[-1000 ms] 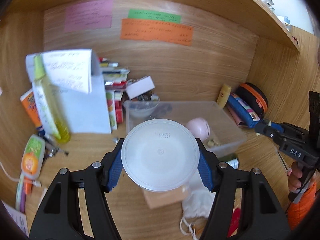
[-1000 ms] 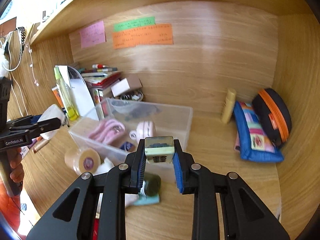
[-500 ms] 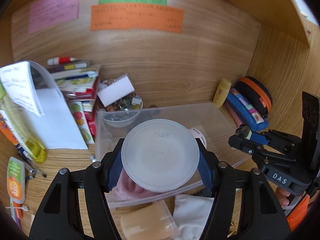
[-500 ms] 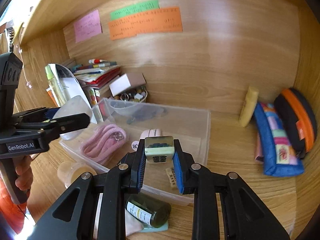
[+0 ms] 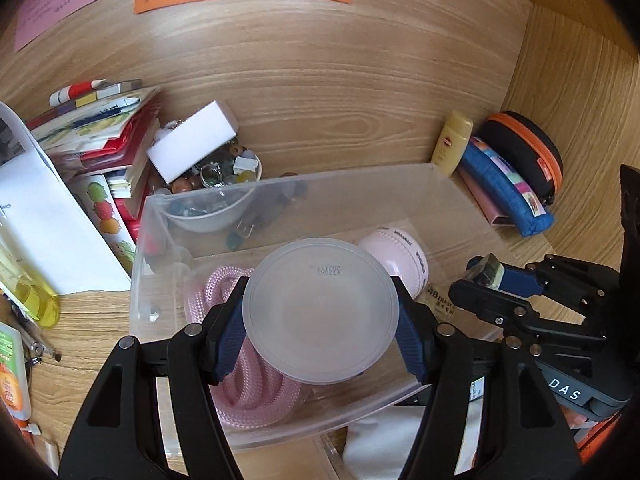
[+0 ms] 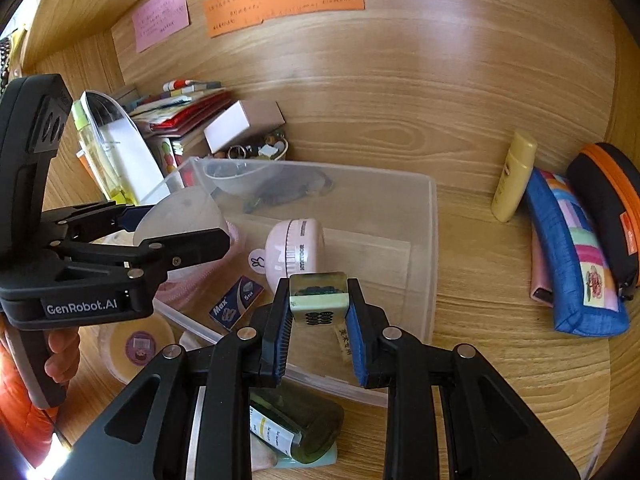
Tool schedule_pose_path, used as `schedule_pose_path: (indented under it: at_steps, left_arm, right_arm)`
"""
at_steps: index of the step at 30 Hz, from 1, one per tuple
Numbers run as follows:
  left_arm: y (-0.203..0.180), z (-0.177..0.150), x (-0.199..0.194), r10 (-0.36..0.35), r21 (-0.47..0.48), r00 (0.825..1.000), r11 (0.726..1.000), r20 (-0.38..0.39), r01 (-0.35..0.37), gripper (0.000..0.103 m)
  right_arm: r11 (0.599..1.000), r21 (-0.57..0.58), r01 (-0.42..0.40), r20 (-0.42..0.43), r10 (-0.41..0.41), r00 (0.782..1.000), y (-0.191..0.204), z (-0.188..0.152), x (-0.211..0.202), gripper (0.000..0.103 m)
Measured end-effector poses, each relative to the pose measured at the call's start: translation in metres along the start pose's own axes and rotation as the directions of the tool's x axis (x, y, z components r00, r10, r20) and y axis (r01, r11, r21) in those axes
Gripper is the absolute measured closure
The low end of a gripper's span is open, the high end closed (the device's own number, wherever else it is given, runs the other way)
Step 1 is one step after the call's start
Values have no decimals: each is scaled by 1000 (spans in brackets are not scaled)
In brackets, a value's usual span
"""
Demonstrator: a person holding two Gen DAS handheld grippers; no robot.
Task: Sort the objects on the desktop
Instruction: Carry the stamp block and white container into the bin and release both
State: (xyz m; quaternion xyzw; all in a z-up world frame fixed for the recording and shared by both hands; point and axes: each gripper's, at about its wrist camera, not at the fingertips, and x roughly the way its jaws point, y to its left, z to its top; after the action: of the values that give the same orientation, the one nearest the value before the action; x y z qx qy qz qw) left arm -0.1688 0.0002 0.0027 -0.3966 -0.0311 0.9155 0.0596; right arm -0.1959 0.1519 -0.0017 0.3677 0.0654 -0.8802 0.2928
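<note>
My left gripper (image 5: pixel 320 312) is shut on a round translucent lid (image 5: pixel 320 310) and holds it over the clear plastic bin (image 5: pixel 360 184). The lid also shows in the right wrist view (image 6: pixel 176 212). My right gripper (image 6: pixel 318 308) is shut on a small green tile-like block (image 6: pixel 318 298), held above the bin's front rim (image 6: pixel 432 240); the block also shows in the left wrist view (image 5: pixel 486 272). In the bin lie a pink rope (image 5: pixel 240 380), a pink round timer (image 6: pixel 296 250), a small blue box (image 6: pixel 236 302) and an eraser (image 5: pixel 438 298).
A book stack (image 5: pixel 100 136), white box (image 6: pixel 240 124) and bowl of trinkets (image 5: pixel 216 176) sit at the back left. A yellow tube (image 6: pixel 512 176), blue pouch (image 6: pixel 572 260) and black-orange case (image 6: pixel 612 204) lie right. A tape roll (image 6: pixel 136 348) and dark bottle (image 6: pixel 296 424) lie in front.
Both grippers have moved forward and down over the bin, each keeping its object. The bin and its contents now look closer and larger.
</note>
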Motion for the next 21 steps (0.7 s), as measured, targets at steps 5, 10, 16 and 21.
schedule_pose_path:
  at_steps: [5, 10, 16, 21]
  left_arm:
    - [-4, -3, 2, 2, 11, 1000, 1000, -14, -2, 38]
    - [-6, -5, 9, 0, 19, 999, 1000, -40, 0, 38]
    - [-7, -6, 7, 4, 27, 1000, 1000, -25, -3, 38]
    - [-8, -5, -3, 18, 33, 1000, 999, 11, -18, 37]
  right_arm:
    - [1000, -20, 19, -5, -19, 1000, 6, -3, 5, 80]
    - [999, -22, 25, -1, -25, 1000, 6, -5, 6, 80]
    - [999, -28, 23, 4, -23, 1000, 8, -5, 5, 80]
    - [999, -22, 25, 14, -25, 1000, 8, -6, 3, 70]
